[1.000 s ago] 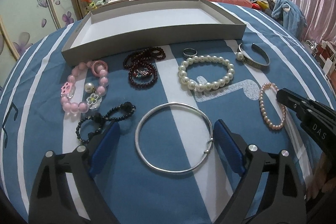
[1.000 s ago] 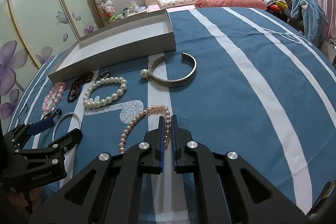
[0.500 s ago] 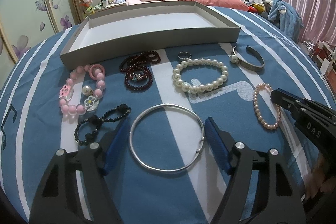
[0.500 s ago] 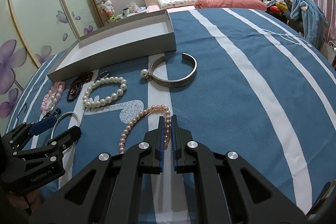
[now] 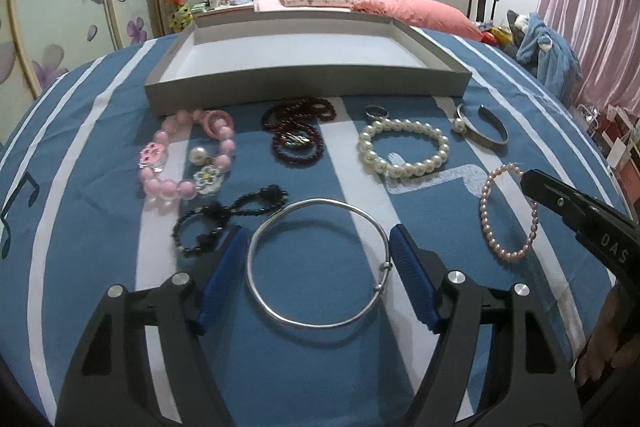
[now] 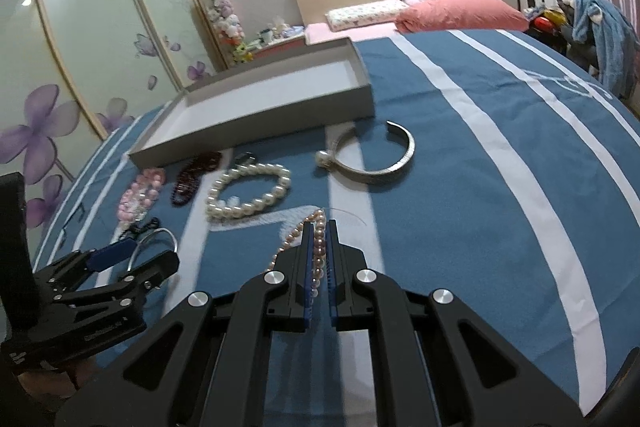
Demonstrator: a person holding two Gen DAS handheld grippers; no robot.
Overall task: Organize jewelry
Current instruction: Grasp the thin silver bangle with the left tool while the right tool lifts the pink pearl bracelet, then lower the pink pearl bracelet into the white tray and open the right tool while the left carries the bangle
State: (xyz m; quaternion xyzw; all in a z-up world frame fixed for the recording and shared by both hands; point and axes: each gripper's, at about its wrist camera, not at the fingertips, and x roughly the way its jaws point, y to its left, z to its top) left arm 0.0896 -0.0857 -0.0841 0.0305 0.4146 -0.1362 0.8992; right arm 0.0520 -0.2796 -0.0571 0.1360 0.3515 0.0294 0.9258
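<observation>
Jewelry lay on our blue striped bedspread [image 5: 400, 367] before the grey tray [image 5: 304, 89]. Our left gripper [image 5: 318, 259] stood wide around the silver bangle [image 5: 320, 263]; our right gripper [image 6: 319, 259] pinched the pink pearl bracelet [image 6: 318, 227].

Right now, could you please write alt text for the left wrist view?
The left tool straddles a silver bangle on a blue striped bedspread. Bead and pearl bracelets lie beyond it, before an empty grey tray.

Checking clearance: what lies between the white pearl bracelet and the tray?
A small silver ring lies there on the bedspread, seen in the left wrist view.
</observation>
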